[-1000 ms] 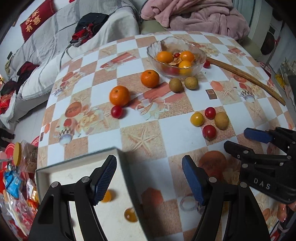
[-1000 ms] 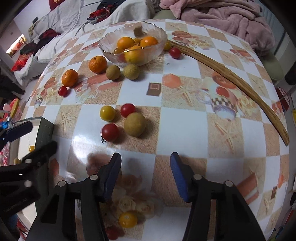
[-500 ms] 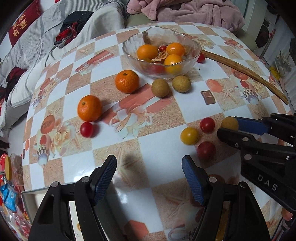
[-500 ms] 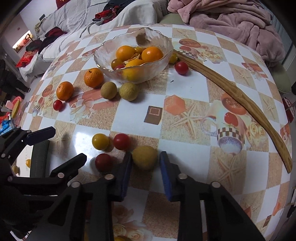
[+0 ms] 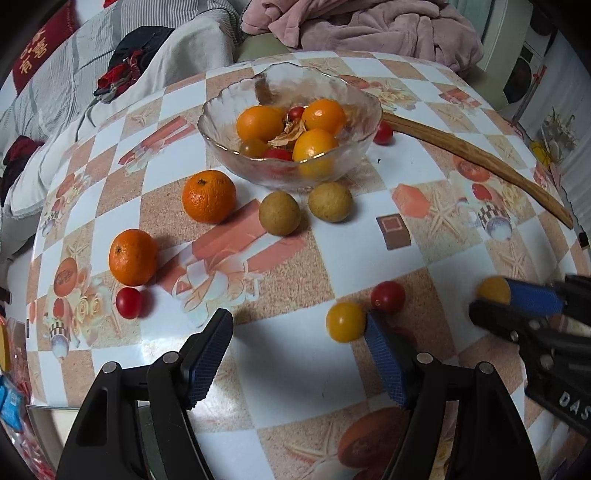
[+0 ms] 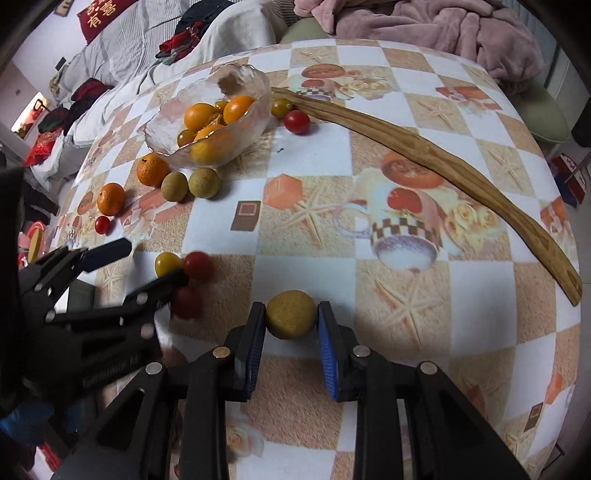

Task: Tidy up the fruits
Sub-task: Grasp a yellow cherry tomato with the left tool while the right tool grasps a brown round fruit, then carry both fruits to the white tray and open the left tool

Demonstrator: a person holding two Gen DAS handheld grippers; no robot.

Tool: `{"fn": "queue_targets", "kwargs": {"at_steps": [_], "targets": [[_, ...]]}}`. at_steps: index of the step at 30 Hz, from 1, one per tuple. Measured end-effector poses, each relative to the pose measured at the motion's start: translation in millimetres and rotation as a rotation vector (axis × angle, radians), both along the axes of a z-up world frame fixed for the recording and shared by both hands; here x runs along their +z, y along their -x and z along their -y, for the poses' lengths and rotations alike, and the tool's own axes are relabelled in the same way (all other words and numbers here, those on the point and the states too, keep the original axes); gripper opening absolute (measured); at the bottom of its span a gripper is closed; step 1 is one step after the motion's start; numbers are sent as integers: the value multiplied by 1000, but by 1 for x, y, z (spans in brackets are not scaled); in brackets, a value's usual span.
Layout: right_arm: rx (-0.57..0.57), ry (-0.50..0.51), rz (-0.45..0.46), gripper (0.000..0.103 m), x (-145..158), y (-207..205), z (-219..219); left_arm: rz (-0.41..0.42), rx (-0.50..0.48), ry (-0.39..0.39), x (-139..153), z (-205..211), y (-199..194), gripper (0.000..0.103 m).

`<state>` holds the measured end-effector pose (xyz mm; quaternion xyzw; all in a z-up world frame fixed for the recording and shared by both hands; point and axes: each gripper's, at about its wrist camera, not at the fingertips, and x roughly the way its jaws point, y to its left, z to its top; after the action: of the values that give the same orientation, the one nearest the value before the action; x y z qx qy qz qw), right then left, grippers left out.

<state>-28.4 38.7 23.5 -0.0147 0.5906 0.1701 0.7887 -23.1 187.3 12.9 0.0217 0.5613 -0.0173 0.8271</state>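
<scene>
My right gripper [image 6: 291, 328] is shut on a tan round fruit [image 6: 291, 314], just above the table; it also shows in the left wrist view [image 5: 493, 290]. My left gripper [image 5: 299, 354] is open and empty, low over the table beside a yellow tomato [image 5: 345, 321] and a red tomato [image 5: 388, 296]. A glass bowl [image 5: 364, 99] at the far side holds oranges and small tomatoes. Two mandarins [image 5: 208, 195] [image 5: 133, 256], two tan fruits [image 5: 279, 217] [image 5: 330, 201] and a red tomato [image 5: 128, 302] lie in front of it.
A long curved wooden stick [image 6: 424, 155] lies across the right side of the table. A red tomato [image 6: 296, 122] and a yellowish one [image 6: 279, 107] sit behind the bowl. A pink blanket [image 5: 369, 22] and a sofa with clothes lie beyond the table.
My right gripper has closed on the tan fruit and holds it. My left gripper has moved forward over the table, away from the box, toward the small tomatoes.
</scene>
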Motion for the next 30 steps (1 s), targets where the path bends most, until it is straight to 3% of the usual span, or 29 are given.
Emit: {"fn": "queue_targets", "kwargs": {"at_steps": [1, 6, 8, 10, 19, 30], "targets": [[-4, -3, -3, 31, 1, 2, 2, 2, 5, 5, 0, 0, -2, 74], [-26, -18, -16, 31, 5, 11, 12, 14, 2, 34, 0, 6, -3, 49], [-40, -27, -22, 31, 7, 15, 18, 18, -15, 37, 1, 11, 0, 30], [-54, -40, -29, 31, 9, 18, 23, 13, -24, 48, 2, 14, 2, 22], [-67, -62, -30, 31, 19, 33, 29, 6, 41, 127, 17, -2, 27, 22], [-10, -73, -17, 31, 32, 50, -1, 45, 113, 138, 45, -40, 69, 22]]}}
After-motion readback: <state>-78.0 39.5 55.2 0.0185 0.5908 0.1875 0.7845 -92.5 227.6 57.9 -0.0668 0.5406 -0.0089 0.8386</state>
